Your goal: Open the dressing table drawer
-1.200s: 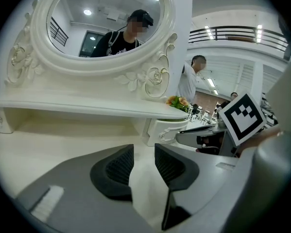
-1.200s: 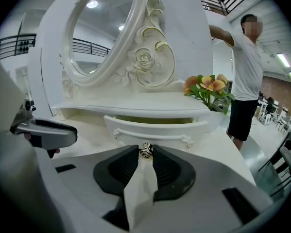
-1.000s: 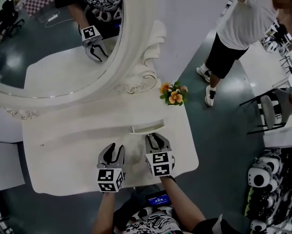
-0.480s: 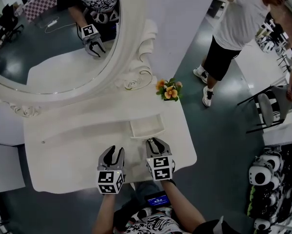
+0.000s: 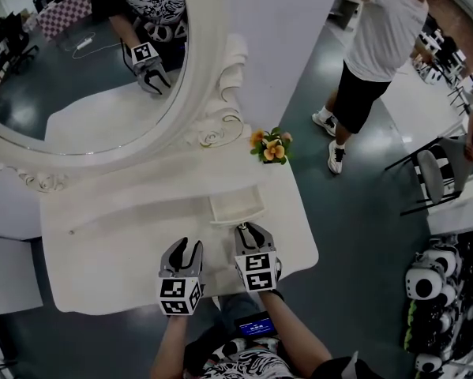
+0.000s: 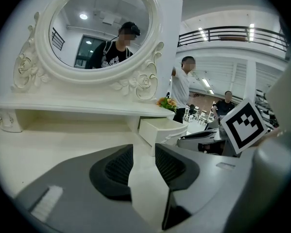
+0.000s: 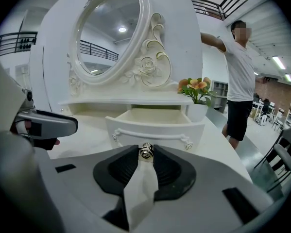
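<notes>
One small cream-white drawer (image 7: 155, 125) stands out of its slot. The right hand-held gripper (image 5: 250, 230) clamps its silver rose-shaped knob (image 7: 145, 151), a pulling hold. The left hand-held gripper (image 6: 144, 154) is idle, jaws apart and empty.

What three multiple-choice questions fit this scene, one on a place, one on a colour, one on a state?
1. Where do the flowers stand?
A. on a chair
B. on the table, beside the mirror
C. on the floor

2. What colour is the table?
A. white
B. black
C. brown

3. How is the drawer?
A. shut
B. open
C. off the table

Answers:
1 B: the head view shows them on the top, by the mirror's frame.
2 A: its top and trim are white in every view.
3 B: it juts out and its inside shows, with the right gripper clamped on its knob.
</notes>
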